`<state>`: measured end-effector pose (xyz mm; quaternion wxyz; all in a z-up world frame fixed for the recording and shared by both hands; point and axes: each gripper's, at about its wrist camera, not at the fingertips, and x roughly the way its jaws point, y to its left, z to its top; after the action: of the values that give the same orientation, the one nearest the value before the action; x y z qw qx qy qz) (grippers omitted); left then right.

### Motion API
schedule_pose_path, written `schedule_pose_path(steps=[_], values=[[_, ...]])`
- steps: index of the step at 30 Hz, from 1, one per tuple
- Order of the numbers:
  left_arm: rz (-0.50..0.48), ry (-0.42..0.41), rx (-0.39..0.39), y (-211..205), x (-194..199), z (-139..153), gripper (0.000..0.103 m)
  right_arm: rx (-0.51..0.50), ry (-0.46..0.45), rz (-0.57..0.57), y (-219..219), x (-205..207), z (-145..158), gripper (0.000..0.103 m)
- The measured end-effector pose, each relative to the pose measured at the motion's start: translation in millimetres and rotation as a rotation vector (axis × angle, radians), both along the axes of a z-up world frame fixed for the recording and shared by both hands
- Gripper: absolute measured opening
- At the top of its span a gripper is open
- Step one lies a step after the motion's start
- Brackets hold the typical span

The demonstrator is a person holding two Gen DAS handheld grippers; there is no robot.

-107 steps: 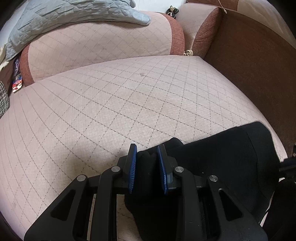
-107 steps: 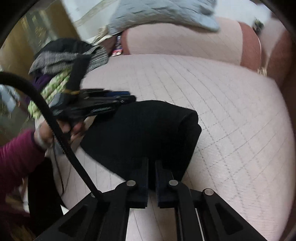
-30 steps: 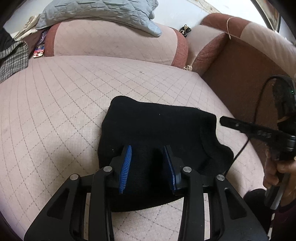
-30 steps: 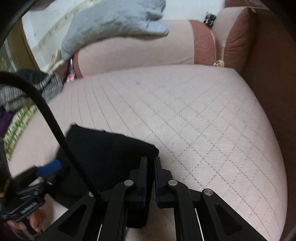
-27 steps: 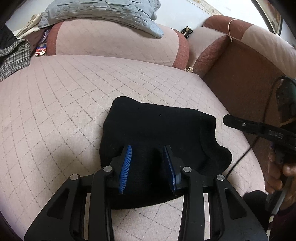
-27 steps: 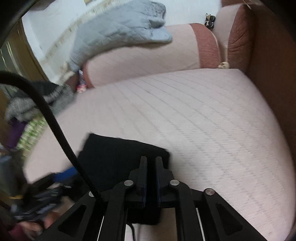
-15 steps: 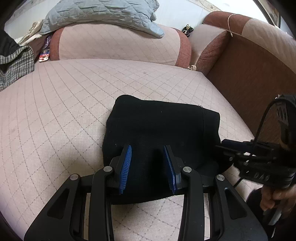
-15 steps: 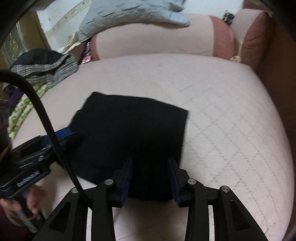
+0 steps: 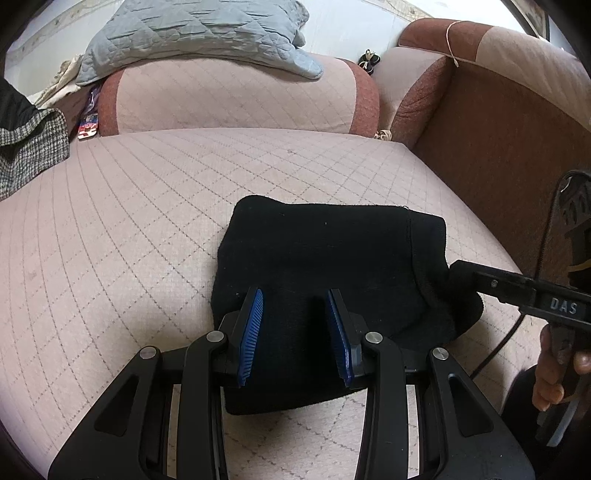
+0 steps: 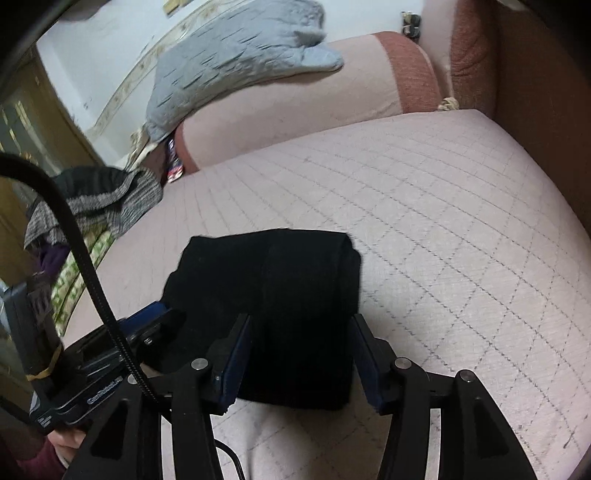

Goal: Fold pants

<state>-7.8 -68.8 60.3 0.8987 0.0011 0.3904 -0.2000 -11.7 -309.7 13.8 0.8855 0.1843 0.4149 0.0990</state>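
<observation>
The black pants (image 9: 325,258) lie folded into a compact rectangle on the pink quilted sofa seat (image 9: 129,206). They also show in the right wrist view (image 10: 280,288). My left gripper (image 9: 295,317) is open, its blue pads just above the near edge of the bundle, holding nothing. My right gripper (image 10: 301,350) is open wide above the near edge of the pants, empty. The right gripper's tip also shows in the left wrist view (image 9: 461,271) touching the bundle's right edge. The left gripper shows at the lower left of the right wrist view (image 10: 155,321).
A grey quilted pillow (image 9: 192,33) lies on the sofa armrest behind. A pile of grey checked clothes (image 9: 29,151) sits at the left end. The brown sofa back (image 9: 509,140) rises on the right. A black cable (image 10: 77,243) crosses the right wrist view.
My right gripper let go of the pants, opened wide, and now hovers over the folded bundle. My left gripper stays open and has hardly moved.
</observation>
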Motion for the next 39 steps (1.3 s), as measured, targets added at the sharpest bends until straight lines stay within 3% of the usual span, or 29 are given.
schedule_pose_path(steps=[7, 10, 12, 16, 22, 26, 34, 39], values=[[0.003, 0.005, -0.025, 5.0, 1.1, 2.0, 0.035, 0.056, 0.013, -0.011, -7.4, 0.0, -8.6, 0.055], [-0.004, 0.012, -0.064, 11.1, 2.8, 4.7, 0.036, 0.059, -0.004, 0.0, -6.1, -1.9, -8.2, 0.063], [-0.006, 0.009, -0.099, 17.7, 4.1, 7.6, 0.058, 0.07, -0.01, 0.008, -5.2, -1.7, -9.3, 0.063], [0.019, -0.005, -0.163, 32.5, 6.3, 15.0, 0.061, 0.069, 0.0, -0.002, -6.8, 0.2, -12.6, 0.064], [0.033, 0.0, -0.106, 28.7, 8.2, 10.6, 0.061, 0.088, 0.015, -0.031, -14.5, 2.7, -16.5, 0.064], [0.041, -0.039, -0.047, 27.4, 6.6, 10.4, 0.061, 0.083, 0.033, -0.019, -11.2, 7.4, -19.0, 0.064], [0.04, 0.084, -0.141, 44.1, 26.3, -0.8, 0.061, 0.14, 0.081, -0.002, -12.6, 18.7, -29.5, 0.068], [0.035, 0.213, -0.252, 52.3, 42.4, -17.8, 0.061, 0.161, 0.088, -0.002, -11.9, 20.4, -31.6, 0.07]])
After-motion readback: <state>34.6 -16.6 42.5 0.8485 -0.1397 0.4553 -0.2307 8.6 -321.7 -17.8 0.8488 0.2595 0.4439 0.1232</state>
